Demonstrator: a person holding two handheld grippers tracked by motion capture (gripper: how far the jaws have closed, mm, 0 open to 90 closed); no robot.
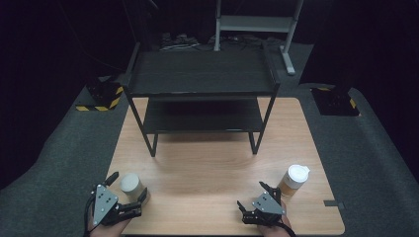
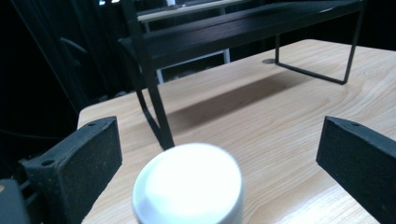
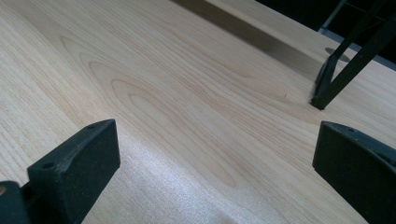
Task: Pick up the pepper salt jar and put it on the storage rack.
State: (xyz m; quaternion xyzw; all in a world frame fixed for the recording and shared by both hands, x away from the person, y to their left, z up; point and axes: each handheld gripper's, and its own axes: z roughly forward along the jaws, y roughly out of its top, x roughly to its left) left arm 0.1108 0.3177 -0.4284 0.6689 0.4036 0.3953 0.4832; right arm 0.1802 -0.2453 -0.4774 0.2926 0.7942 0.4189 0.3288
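Nothing is moved yet: both cups stand in front of the rack (image 1: 200,79), the left gripper (image 1: 129,190) fingers apart around the white-lidded cup (image 1: 131,183), the right gripper (image 1: 251,196) fingers apart, empty, beside the coffee cup (image 1: 295,179).

The wooden tabletop (image 1: 207,163) carries a black two-tier shelf (image 1: 200,79) at its far side. Near the front stand a white-lidded cup (image 1: 131,183) at left and a lidded cup (image 1: 294,180) at right.

A two-level rack (image 1: 200,94) stands at the back of the worktop (image 1: 212,173). Near the front left corner sits a cup (image 1: 131,184), between the left tool's (image 1: 129,186) jaws. A lidded cup (image 1: 295,179) stands front right, just beside the right tool (image 1: 253,195).
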